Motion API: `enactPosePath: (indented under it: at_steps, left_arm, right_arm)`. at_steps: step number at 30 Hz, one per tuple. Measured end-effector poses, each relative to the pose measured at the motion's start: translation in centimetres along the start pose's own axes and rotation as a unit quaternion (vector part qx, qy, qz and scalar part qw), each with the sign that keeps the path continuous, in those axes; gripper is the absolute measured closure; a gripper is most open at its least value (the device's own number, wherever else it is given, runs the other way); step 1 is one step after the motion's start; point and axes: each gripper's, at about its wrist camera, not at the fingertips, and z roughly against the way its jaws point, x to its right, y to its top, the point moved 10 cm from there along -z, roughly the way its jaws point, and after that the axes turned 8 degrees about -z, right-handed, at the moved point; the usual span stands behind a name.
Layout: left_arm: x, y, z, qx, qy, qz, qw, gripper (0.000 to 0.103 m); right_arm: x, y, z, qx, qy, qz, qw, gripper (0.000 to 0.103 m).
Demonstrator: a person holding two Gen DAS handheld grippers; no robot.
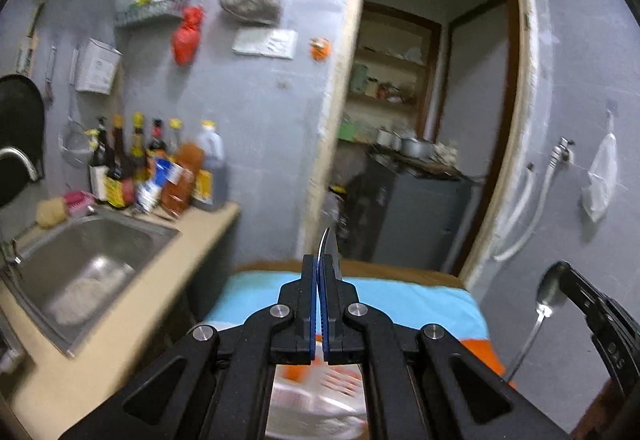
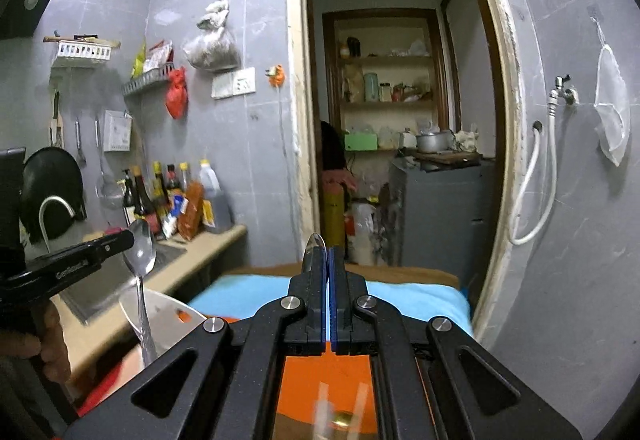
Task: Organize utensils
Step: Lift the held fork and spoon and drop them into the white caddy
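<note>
In the left wrist view my left gripper (image 1: 322,260) is shut on a steel spoon (image 1: 330,243), whose bowl sticks out edge-on past the fingertips. At the right edge of that view my right gripper (image 1: 562,270) holds a second spoon (image 1: 552,290), bowl up and handle hanging down. The right wrist view shows the right gripper (image 2: 327,254) shut on its spoon (image 2: 313,246). On the left there, the left gripper (image 2: 129,238) carries the other spoon (image 2: 141,252) with its handle pointing down. Both are raised above the table.
A table with a blue cloth (image 1: 400,300) and an orange patch (image 2: 328,376) lies below. A white and orange basket (image 1: 320,392) is blurred under the left gripper. To the left are the steel sink (image 1: 88,264), counter and sauce bottles (image 1: 160,168). A doorway (image 2: 392,120) is ahead.
</note>
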Motion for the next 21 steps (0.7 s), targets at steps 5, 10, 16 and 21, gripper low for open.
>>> enactPosePath:
  at_steps: [5,10,16,21]
  left_arm:
    - [-5.8,1.6,-1.7,0.023,0.044,0.005,0.9987,0.101]
    - [-8.8,1.9,-4.0,0.041,0.084,-0.013,0.9955,0.101]
    - [-8.5,0.3,-5.9,0.046,0.102,-0.054,0.9922,0.101]
    - [-7.4,-2.4,-6.4,0.020,0.083,-0.064,0.9943,0.100]
  right_arm:
    - [-5.1,-0.9,-2.1,0.017,-0.012,0.021,1.000,0.101]
    - [-8.8,-2.3,-3.9,0.024,-0.034,0.073,0.996,0.101]
    - [-10.0,-4.4,-6.2,0.002,-0.052,0.110,0.993,0.101]
    - [-9.9,-6.1,-7.3,-0.027,-0.044,0.106,0.993,0.101]
